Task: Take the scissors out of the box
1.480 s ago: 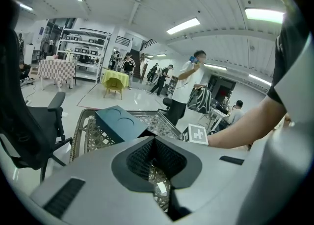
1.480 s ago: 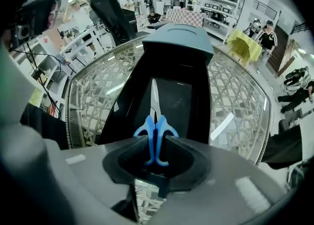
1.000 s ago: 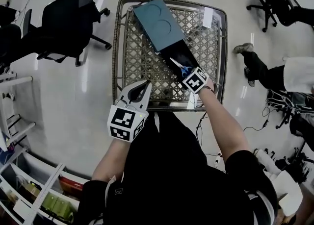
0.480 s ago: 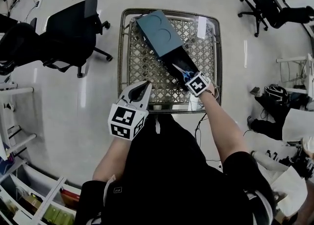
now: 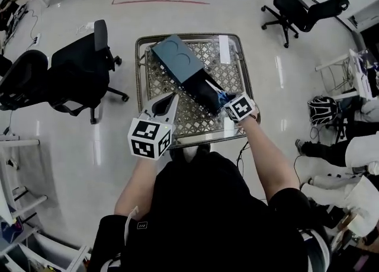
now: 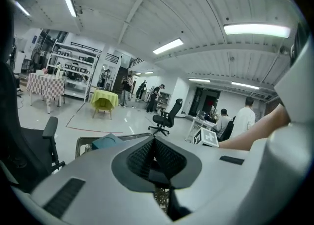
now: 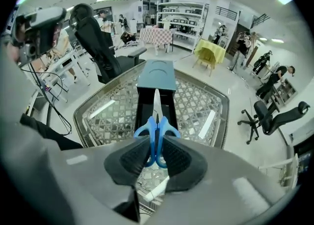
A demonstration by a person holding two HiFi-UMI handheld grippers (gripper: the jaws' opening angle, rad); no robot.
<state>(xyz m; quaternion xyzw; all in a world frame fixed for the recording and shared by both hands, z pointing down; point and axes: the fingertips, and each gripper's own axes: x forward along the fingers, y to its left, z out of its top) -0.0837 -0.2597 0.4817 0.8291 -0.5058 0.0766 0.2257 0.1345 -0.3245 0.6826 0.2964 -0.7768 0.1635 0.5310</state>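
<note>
Scissors with blue handles are held by the handles in my right gripper, whose jaws have just been closing on them; the blades point away from me. They hang above the black tray of the box, whose teal lid lies beyond it. In the head view, the right gripper holds the scissors over the tray, near the table's right front. My left gripper hovers at the table's front left, shut and empty; its pads meet.
The box lies askew on a wicker table with a glass top. A white strip lies near its far right edge. Black office chairs stand to the left, another chair far right. A person's legs show at right.
Both grippers have risen. The right one has lifted the scissors up from the black tray. The head has moved back, so the table looks smaller.
</note>
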